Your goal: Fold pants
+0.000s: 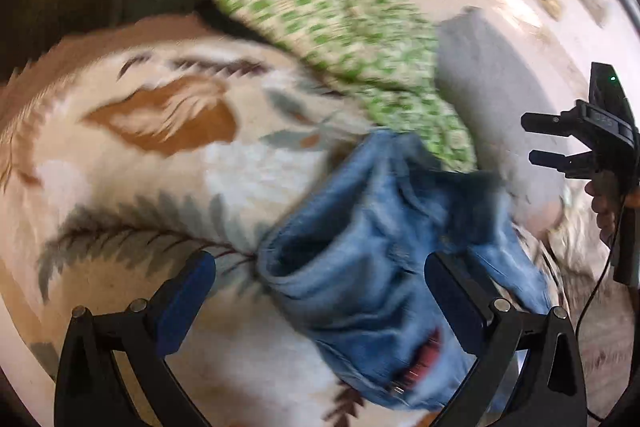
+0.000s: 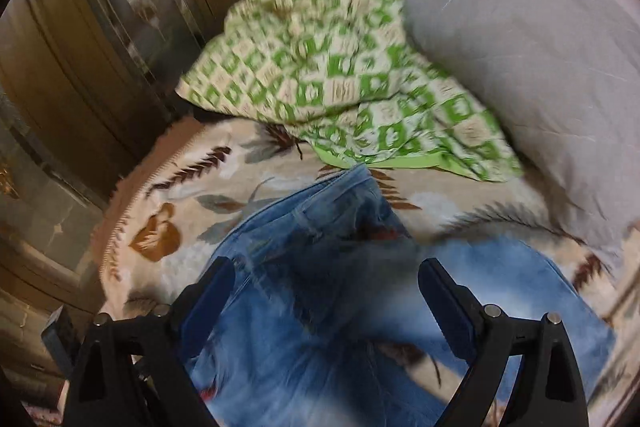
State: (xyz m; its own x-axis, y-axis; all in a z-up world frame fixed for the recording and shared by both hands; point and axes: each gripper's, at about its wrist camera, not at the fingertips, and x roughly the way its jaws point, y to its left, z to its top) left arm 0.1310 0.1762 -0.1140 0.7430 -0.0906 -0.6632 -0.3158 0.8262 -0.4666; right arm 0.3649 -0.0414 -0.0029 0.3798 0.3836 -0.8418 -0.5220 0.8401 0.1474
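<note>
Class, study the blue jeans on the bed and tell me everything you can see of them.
The jeans are light, faded blue denim, blurred in both views. They lie rumpled and loosely bunched, not yet neatly folded, on a leaf-patterned blanket. A reddish patch shows at a gap near one end. Their far end nears a green checked cloth. Neither open gripper grips them.

A cream blanket [image 2: 248,187] printed with brown and grey leaves covers the bed. At its far end lies a crumpled green-and-white checked cloth [image 2: 340,79], one edge tucked against a big grey pillow [image 2: 520,27] on the right. Both rest on the blanket. Off to the left stands dark wooden furniture [image 2: 80,47] with glass panels. Everything's blurred, so finer detail is lost.
</note>
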